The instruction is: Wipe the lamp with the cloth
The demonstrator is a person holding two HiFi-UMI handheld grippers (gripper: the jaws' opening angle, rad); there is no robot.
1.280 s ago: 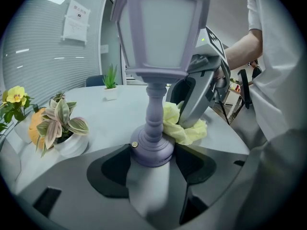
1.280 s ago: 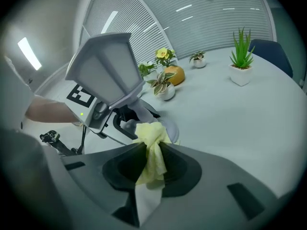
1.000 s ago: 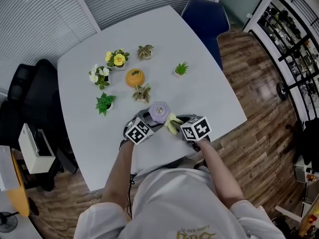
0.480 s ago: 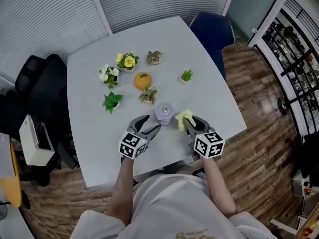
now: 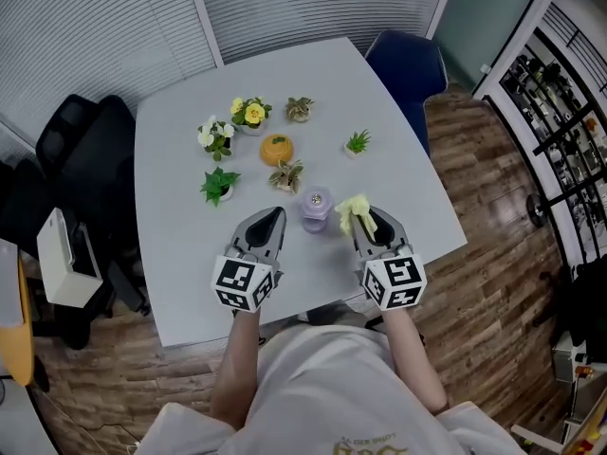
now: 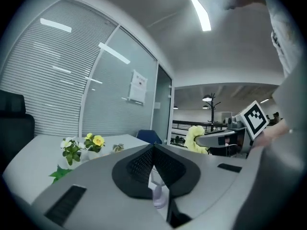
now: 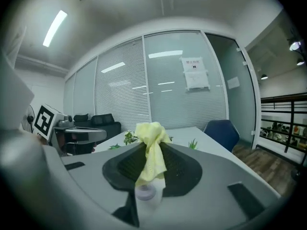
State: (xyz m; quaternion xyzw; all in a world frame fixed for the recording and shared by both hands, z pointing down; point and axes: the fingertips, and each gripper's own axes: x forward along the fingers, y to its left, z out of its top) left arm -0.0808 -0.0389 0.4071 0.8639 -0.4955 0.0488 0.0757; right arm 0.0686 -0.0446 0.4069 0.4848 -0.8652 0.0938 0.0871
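The lamp (image 5: 317, 207) is small and purple and stands on the white table (image 5: 185, 254) between my two grippers. My left gripper (image 5: 273, 218) hangs just left of it; its jaws have just been closing and now meet with nothing between them. In the left gripper view the jaws (image 6: 153, 147) touch and the lamp (image 6: 159, 195) shows below them. My right gripper (image 5: 361, 220) is shut on a yellow cloth (image 5: 353, 205), just right of the lamp. In the right gripper view the cloth (image 7: 152, 152) hangs from the pinched jaws above the lamp (image 7: 145, 193).
Several small potted plants stand beyond the lamp: yellow flowers (image 5: 251, 114), white flowers (image 5: 216, 136), a green plant (image 5: 219, 184), an orange pot (image 5: 277, 148) and a leafy plant (image 5: 285, 174) close behind the lamp. A blue chair (image 5: 408, 64) is at the far edge, a black chair (image 5: 85, 150) at left.
Both grippers have lifted and drawn back from the lamp towards me. The left jaws, open half a second ago, are now closed. The cloth stays in the right gripper.
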